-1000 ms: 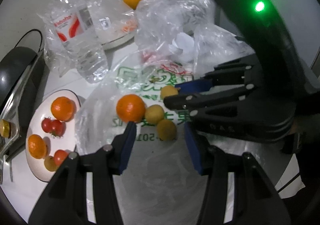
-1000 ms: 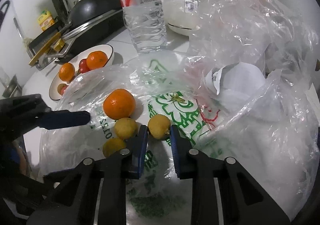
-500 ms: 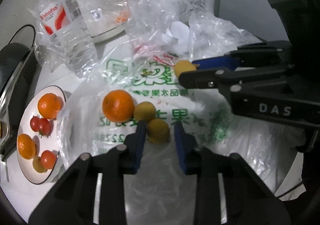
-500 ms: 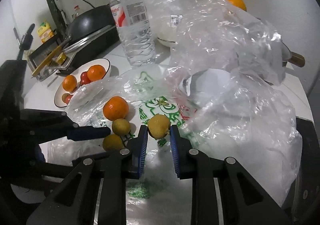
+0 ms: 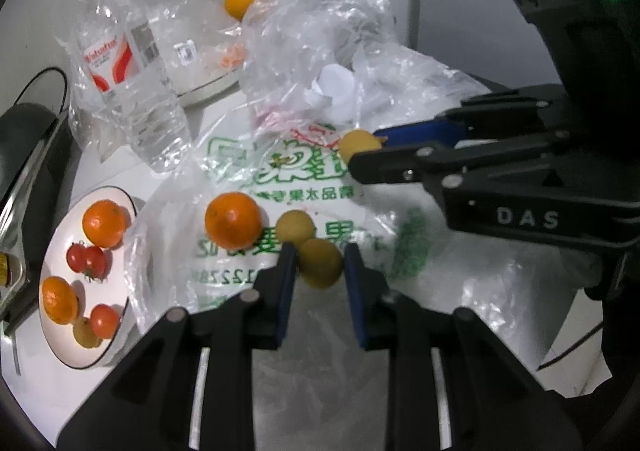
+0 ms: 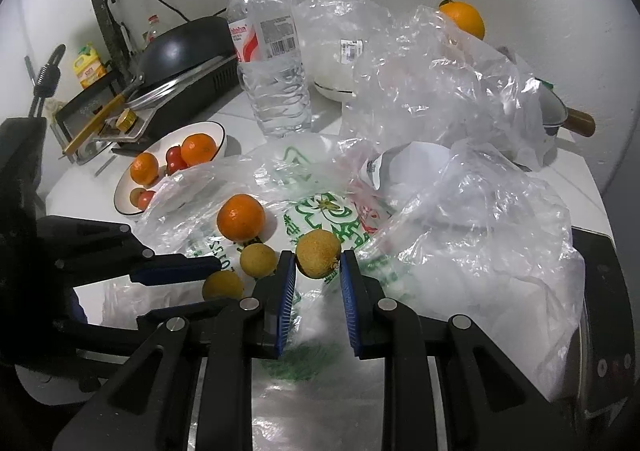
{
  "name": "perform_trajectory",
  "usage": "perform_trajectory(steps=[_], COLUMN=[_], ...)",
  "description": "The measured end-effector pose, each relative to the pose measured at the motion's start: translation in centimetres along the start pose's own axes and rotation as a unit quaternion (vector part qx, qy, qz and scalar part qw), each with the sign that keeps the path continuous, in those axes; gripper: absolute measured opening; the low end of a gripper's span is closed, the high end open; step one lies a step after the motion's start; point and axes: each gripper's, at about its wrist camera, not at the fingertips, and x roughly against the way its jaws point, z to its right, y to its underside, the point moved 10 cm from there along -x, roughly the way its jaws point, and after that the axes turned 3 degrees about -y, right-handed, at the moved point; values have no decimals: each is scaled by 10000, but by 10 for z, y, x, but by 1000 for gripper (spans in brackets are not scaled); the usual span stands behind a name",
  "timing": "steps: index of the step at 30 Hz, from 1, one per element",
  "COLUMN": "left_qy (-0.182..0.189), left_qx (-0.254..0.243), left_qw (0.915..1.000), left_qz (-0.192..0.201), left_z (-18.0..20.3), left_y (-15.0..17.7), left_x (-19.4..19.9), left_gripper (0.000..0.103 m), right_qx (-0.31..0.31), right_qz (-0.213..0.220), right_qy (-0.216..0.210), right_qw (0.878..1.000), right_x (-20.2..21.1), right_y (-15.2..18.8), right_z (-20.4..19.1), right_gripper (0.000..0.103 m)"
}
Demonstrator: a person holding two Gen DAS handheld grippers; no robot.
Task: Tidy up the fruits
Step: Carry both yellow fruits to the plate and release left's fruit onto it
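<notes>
At the centre of both wrist views, each hand-held gripper clamps a small yellow-brown fruit: left hand-held gripper (image 5: 319, 271) on one fruit (image 5: 321, 262), right hand-held gripper (image 6: 317, 269) on another (image 6: 318, 254), above the printed bag (image 5: 280, 171); plate (image 5: 56, 339) at lower left

Your left gripper (image 5: 318, 269) and right gripper (image 6: 318, 271) are matt black plastic with bright metal pins, and the jaws carry ribbed blue pads. The small yellow fruit (image 6: 318, 254) you hold on the right has a rough, speckled, dull skin; the one (image 5: 320, 262) on the left looks smoother. The orange (image 6: 241, 217) is glossy and finely pitted. Under them lies a thin, crinkled printed plastic bag (image 5: 280, 171), beside clear crumpled plastic bags (image 6: 440, 71) that glint. The water bottle (image 6: 272, 63) is clear ribbed plastic with a glossy label. The plate (image 5: 54, 335) is smooth glazed ceramic. A crumpled paper slip (image 6: 404, 163) is matt. The bench (image 6: 72, 191) looks smooth and white.
</notes>
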Motion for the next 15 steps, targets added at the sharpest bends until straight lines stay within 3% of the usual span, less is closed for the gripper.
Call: perform_trajectory(steps=[6,15], left_qy=[30,-299], left_qx=[235,339], left_qw=[9995,9959], left_qz=[207,783], left_z=[-12,-41], left_y=[-3,-13], left_x=[18,50], left_gripper=[25,25], right_qx=[17,167], right_qz=[39,93], right_qy=[50,104], right_qw=[10000,9998], right_x=[6,10], right_y=[-2,-10], right_z=[-10,-30], right_gripper=[25,25])
